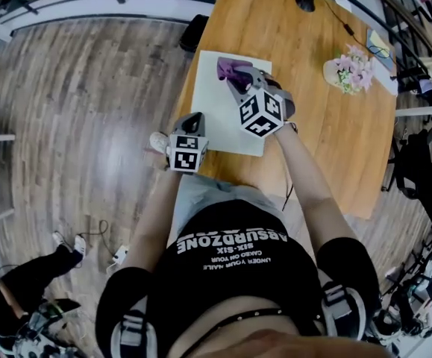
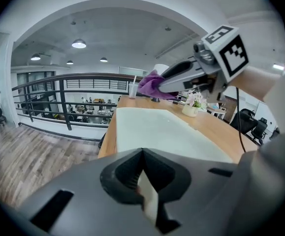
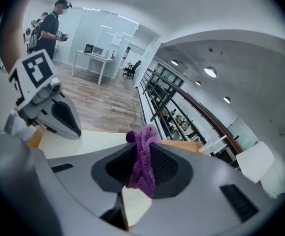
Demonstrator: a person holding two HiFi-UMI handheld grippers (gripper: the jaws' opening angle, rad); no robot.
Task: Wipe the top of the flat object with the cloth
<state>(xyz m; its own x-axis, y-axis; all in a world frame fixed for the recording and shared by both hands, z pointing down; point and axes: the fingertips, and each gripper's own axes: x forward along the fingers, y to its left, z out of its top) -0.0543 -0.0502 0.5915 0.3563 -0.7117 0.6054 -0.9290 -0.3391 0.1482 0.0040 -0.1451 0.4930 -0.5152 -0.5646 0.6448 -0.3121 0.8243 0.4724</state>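
**Cloth clamped in right gripper, above the board**

Right gripper (image 3: 142, 150) jaws closed on the purple cloth (image 3: 143, 163), which bunches out past the tips. It sits over the far end of the white board (image 1: 219, 118) on the wooden table (image 1: 327, 125). Left gripper (image 2: 142, 154) jaws together, nothing held, at the board's near-left corner.

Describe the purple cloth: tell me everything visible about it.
The purple cloth is a small, fuzzy, towel-like rag, bunched into a crumpled wad. The right hand-held gripper has its jaws shut on it: one end pokes out past the tips and the rest hangs between them. The head view shows it over the far part of the white flat sheet on the wooden table. Whether it touches the sheet cannot be told.
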